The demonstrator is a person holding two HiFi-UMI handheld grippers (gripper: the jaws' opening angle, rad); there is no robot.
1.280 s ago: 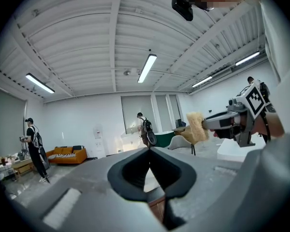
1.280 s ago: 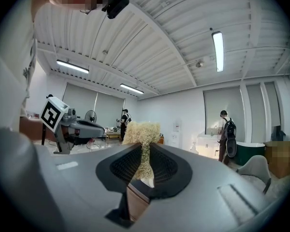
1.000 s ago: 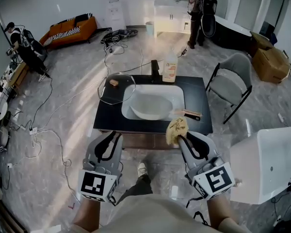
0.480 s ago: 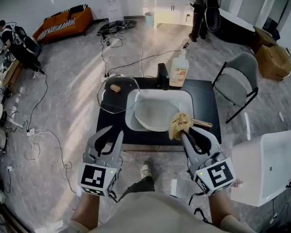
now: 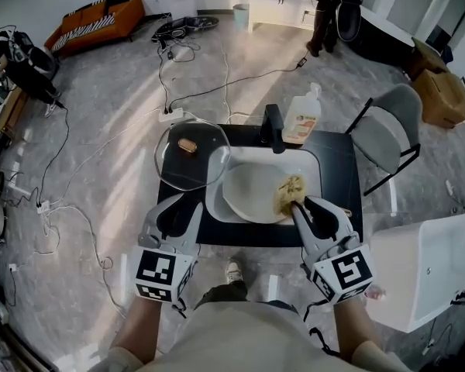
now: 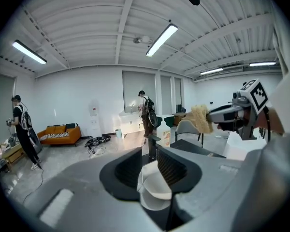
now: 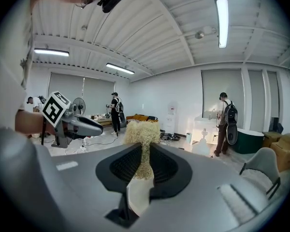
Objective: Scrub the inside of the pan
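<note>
Your right tongs (image 7: 145, 163) are clamped on a straw-coloured fibrous scrubber (image 7: 141, 132); its narrow end is pinched between the jaws and its bushy end sticks out past the tips. Your left tongs (image 6: 147, 166) hold nothing. Their jaws have just been opening and now stand partly apart, with only the white basin showing through the gap.

From the head view, the scrubber (image 5: 288, 191) hangs over the right part of the pan (image 5: 252, 196); whether it touches the pan's surface can't be told. The left tongs (image 5: 178, 208) sit at the near left edge of the black tabletop (image 5: 337, 169), just short of the pan. The right tongs (image 5: 306, 205) reach in from the near right.

The pan, pale inside, lies in the white sink (image 5: 314, 161) set into the tabletop. A round glass lid (image 5: 192, 165) rests left of the sink, overlapping its corner. Behind the sink stand a black faucet (image 5: 273, 124) and a soap bottle (image 5: 302, 121).
</note>
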